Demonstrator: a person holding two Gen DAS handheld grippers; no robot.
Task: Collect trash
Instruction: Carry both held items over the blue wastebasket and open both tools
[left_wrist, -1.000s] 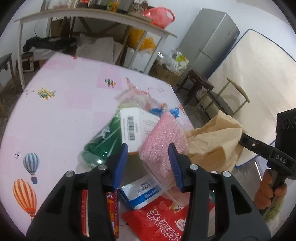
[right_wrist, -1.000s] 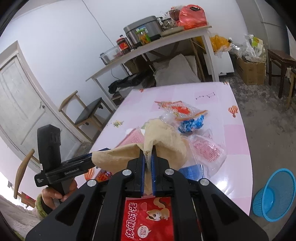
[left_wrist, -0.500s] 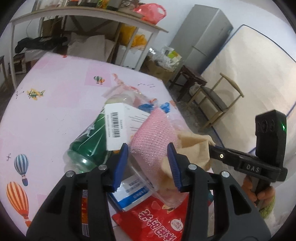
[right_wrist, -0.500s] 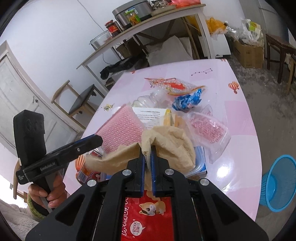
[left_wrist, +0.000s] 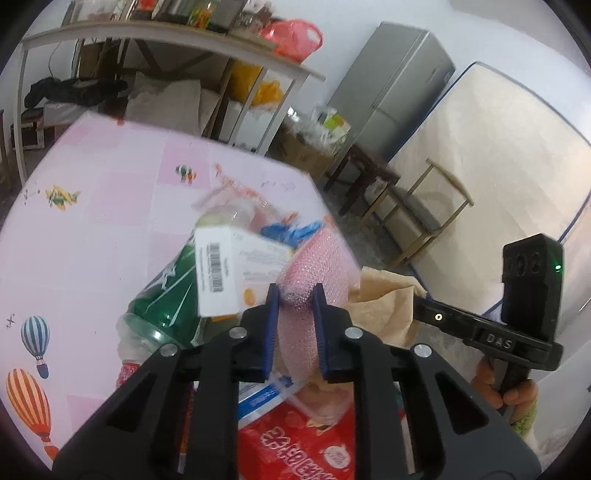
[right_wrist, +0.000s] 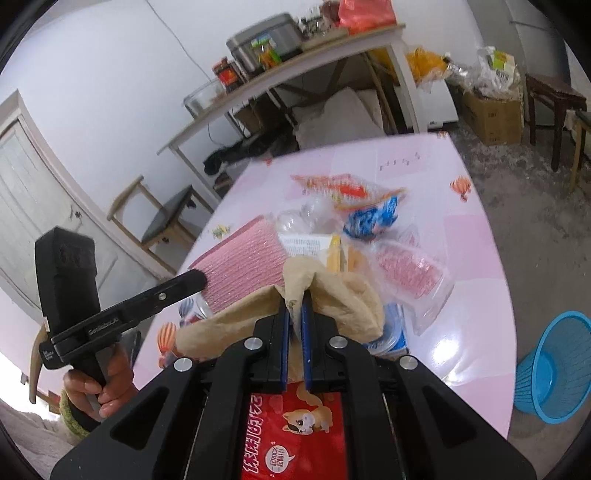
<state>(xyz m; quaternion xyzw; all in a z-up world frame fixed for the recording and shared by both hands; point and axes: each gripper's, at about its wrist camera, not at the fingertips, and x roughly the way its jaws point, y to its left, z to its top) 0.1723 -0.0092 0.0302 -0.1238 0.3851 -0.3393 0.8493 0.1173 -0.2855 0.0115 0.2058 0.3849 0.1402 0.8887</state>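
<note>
two grippers work over a heap of trash on the pink table (left_wrist: 92, 229). the left gripper (left_wrist: 295, 295) has its fingers clamped on a pink bubble-wrap sheet (left_wrist: 314, 273), beside a green bottle (left_wrist: 166, 291) and a white box (left_wrist: 221, 269). the right gripper (right_wrist: 294, 314) has its fingers pinched together on crumpled brown paper (right_wrist: 343, 295). a blue basket (right_wrist: 554, 362) stands on the floor beside the table.
</note>
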